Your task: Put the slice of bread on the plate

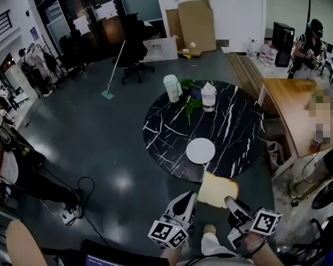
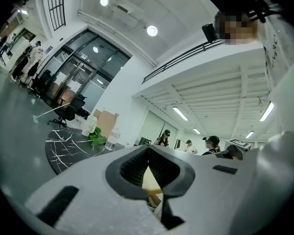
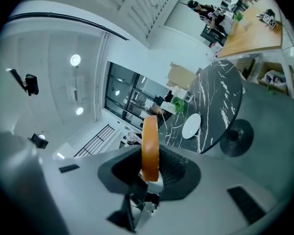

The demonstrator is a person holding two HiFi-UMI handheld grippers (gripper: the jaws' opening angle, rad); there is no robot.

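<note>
Transport step: the right gripper (image 1: 231, 201) clamps the slice of bread (image 1: 217, 189) just short of the table (image 1: 241, 121), the left gripper (image 1: 190, 198) is closed and empty; next, the bread likely needs carrying forward over the plate (image 1: 200, 151) and releasing.

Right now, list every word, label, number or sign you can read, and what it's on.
No legible text in any view.
Left marker cube and right marker cube: square patterns only, no characters.
Bottle label: too small to read.
Sheets on the glass doors: too blurred.
</note>
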